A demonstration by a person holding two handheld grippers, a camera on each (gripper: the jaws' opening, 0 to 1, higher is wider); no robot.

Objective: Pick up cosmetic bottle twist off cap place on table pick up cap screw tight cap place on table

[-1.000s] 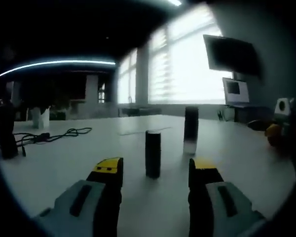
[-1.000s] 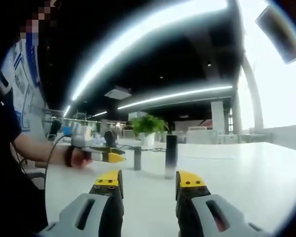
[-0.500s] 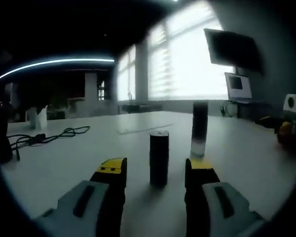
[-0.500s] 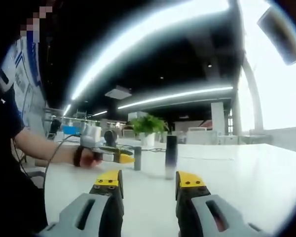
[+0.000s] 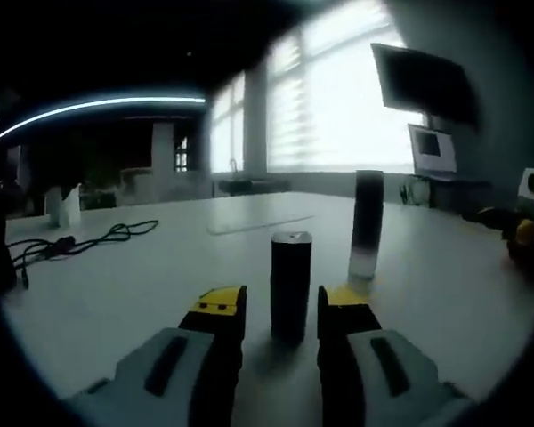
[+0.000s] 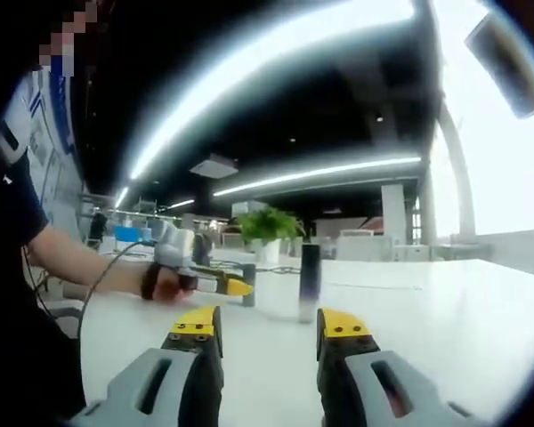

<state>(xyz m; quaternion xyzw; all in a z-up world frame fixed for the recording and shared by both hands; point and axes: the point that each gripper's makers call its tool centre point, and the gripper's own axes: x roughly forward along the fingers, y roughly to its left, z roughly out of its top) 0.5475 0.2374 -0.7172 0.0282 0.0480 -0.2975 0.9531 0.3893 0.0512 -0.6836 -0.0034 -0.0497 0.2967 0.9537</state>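
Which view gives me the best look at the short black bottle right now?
The left gripper view: the short black bottle stands close and upright between the left gripper jaws. In the right gripper view it is small, distant and partly covered by the left gripper's yellow tip.

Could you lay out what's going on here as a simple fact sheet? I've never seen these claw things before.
Setting: white table in an office
Short dark bottle: upright, framed between the left claw tips
Tall dark bottle: upright, farther off, apart from the short one
Left claw: open around the short bottle, not gripping yet
Right claw: open, empty, over the table
Person's hand: holding the left claw
Extras: black cable, potted plant
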